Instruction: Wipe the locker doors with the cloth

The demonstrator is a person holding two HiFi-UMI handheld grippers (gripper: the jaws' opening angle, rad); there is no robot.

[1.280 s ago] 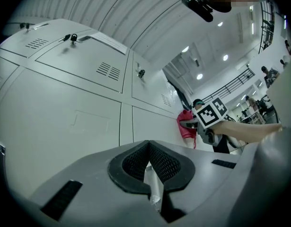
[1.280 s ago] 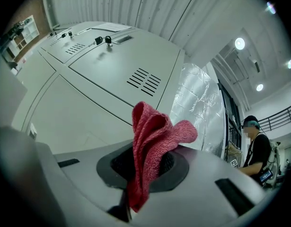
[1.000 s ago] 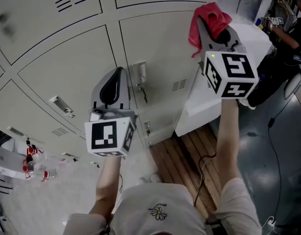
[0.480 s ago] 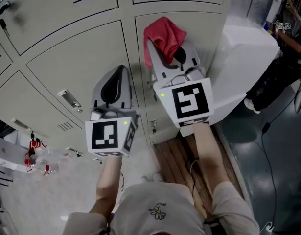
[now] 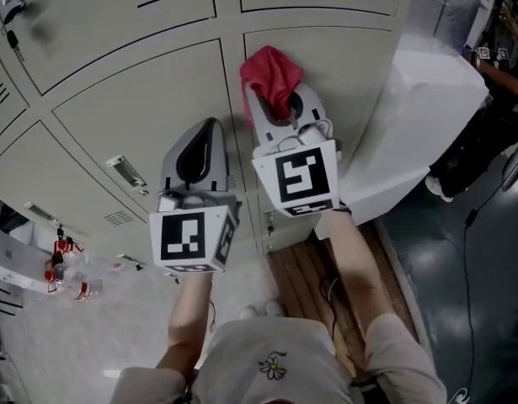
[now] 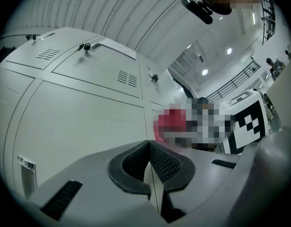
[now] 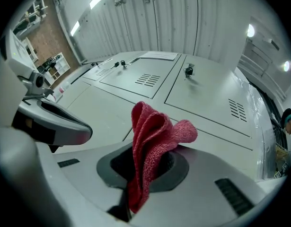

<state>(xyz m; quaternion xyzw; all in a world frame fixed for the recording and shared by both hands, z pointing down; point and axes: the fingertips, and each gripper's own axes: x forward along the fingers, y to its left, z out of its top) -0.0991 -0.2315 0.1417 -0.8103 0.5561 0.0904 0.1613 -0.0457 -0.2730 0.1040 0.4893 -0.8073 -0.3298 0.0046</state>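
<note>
While my right gripper (image 7: 146, 168) clamps the red cloth (image 7: 152, 131), bunched at its 12 o'clock near the locker door (image 5: 141, 108), and my left gripper (image 6: 150, 163) sits closed on nothing, I judge wiping in hand: next, press the cloth flat and sweep.

Nothing readable; the door plate (image 6: 25, 167) (possibly printed) is too blurred.

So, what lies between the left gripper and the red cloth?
Only bare locker door and a vertical seam separate the left gripper from the cloth; the head view shows it.
</note>
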